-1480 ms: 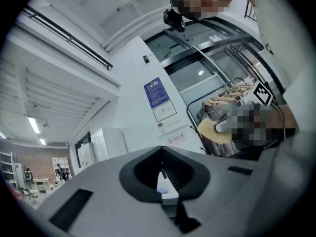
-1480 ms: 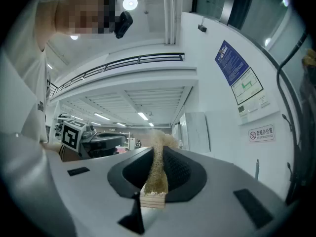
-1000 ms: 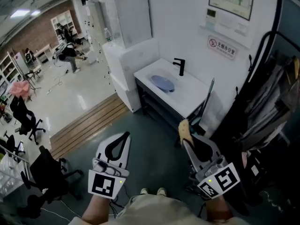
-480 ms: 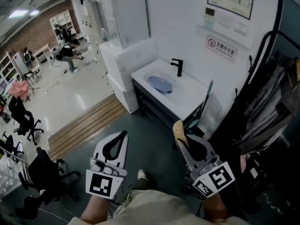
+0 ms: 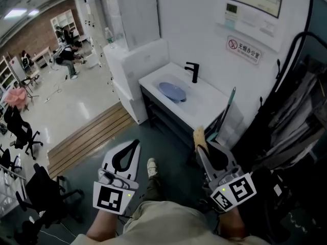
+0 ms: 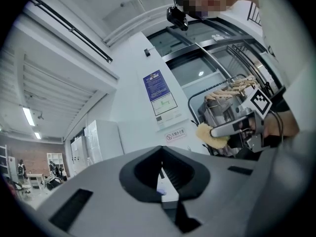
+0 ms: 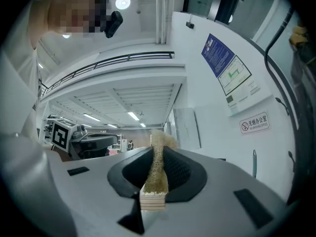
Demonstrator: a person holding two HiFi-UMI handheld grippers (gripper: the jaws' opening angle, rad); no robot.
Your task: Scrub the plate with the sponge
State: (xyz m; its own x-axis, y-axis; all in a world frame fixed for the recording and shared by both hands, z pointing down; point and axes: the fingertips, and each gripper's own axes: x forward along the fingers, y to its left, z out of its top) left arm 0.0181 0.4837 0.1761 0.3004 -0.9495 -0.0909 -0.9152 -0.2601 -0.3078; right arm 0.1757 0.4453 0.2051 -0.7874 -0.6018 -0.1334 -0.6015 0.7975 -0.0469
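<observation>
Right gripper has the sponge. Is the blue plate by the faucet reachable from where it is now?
Probably not from here. The right gripper, shut on the sponge, hangs over the floor short of the counter, and the plate lies further in. Nothing blocks the way; stepping closer should do.

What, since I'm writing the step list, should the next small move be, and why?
Probably carry both tools forward toward the sink: the right tool is shut on the sponge, the left tool is shut and empty, and the blue plate lies there, well beyond both.
</observation>
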